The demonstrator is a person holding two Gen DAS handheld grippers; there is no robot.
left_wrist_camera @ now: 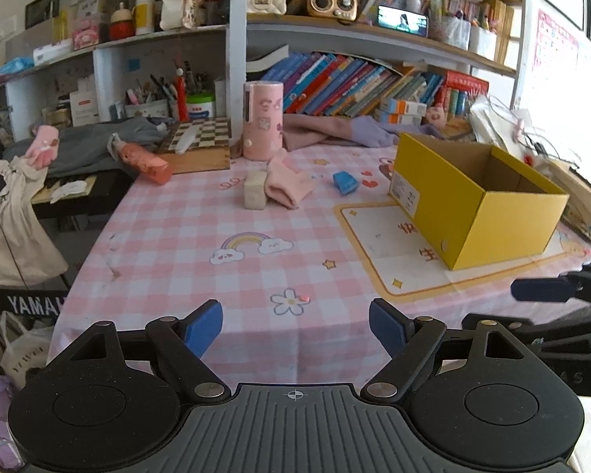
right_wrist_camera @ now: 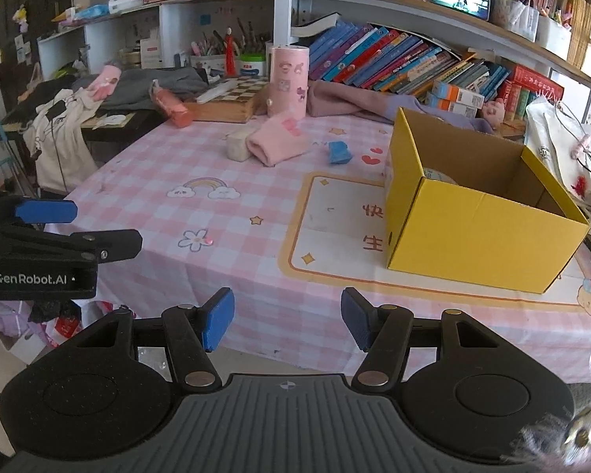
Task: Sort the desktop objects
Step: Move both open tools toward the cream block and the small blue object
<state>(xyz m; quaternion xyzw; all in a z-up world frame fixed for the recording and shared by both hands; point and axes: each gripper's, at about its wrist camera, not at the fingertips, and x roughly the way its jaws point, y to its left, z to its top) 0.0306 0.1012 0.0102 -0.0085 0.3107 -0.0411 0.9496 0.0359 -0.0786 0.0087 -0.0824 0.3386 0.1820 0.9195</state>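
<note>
Both tools empty: left tool [left_wrist_camera: 295, 325] and right tool [right_wrist_camera: 287, 321] gape over the near desk [left_wrist_camera: 177, 244] edge. Approach step. Small blue block [left_wrist_camera: 345, 183], pink folded cloth [left_wrist_camera: 285, 187] lie far ahead; open yellow cardboard box [right_wrist_camera: 472, 236] ahead-right. Next: reach, grab one.

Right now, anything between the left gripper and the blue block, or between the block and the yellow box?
Nothing visible. The left gripper is open and empty, with only bare tablecloth up to the blue block. The yellow box stands to the block's right, with a clear gap between them.
</note>
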